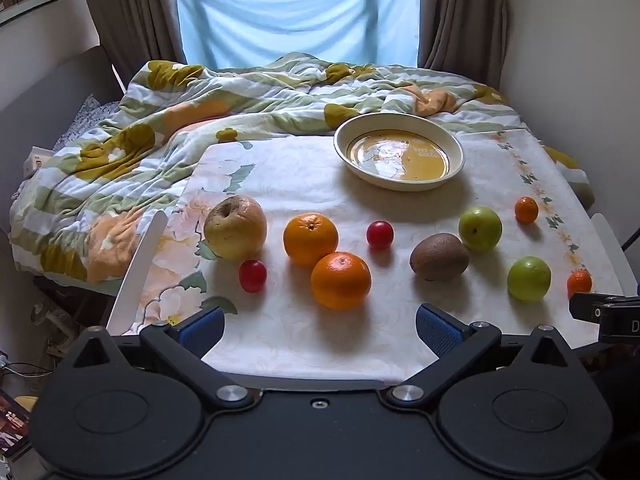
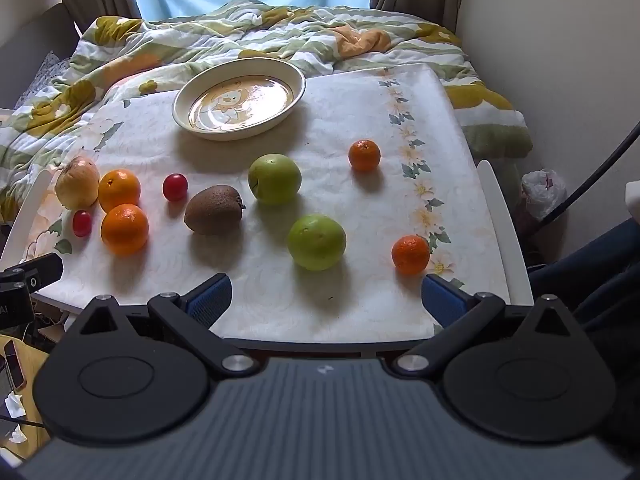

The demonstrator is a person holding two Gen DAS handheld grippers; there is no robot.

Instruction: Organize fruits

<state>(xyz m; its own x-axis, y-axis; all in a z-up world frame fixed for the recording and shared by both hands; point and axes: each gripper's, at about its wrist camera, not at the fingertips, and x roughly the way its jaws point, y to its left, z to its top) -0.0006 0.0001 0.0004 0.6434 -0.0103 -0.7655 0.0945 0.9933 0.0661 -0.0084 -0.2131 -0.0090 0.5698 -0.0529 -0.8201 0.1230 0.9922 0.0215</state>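
Observation:
Fruit lies scattered on a small table [image 1: 304,344] under a floral cloth. From the left: a yellow pear-like fruit [image 1: 235,227], two cherry tomatoes [image 1: 253,276] [image 1: 380,234], two oranges [image 1: 310,238] [image 1: 341,280], a kiwi [image 1: 439,257], two green apples [image 1: 480,228] [image 1: 529,278] and two small mandarins [image 1: 526,209] [image 1: 579,282]. An empty cream plate [image 1: 416,190] stands behind them. My left gripper [image 1: 320,330] is open, short of the near orange. My right gripper [image 2: 326,300] is open in front of the near green apple [image 2: 317,242], beside a mandarin [image 2: 410,254].
A rumpled flowered quilt [image 1: 200,112] covers the bed behind the table, with a curtained window [image 1: 296,12] beyond. Walls close in on both sides. White chair or frame rails [image 2: 502,224] flank the table. A phone [image 2: 14,364] lies low at the left.

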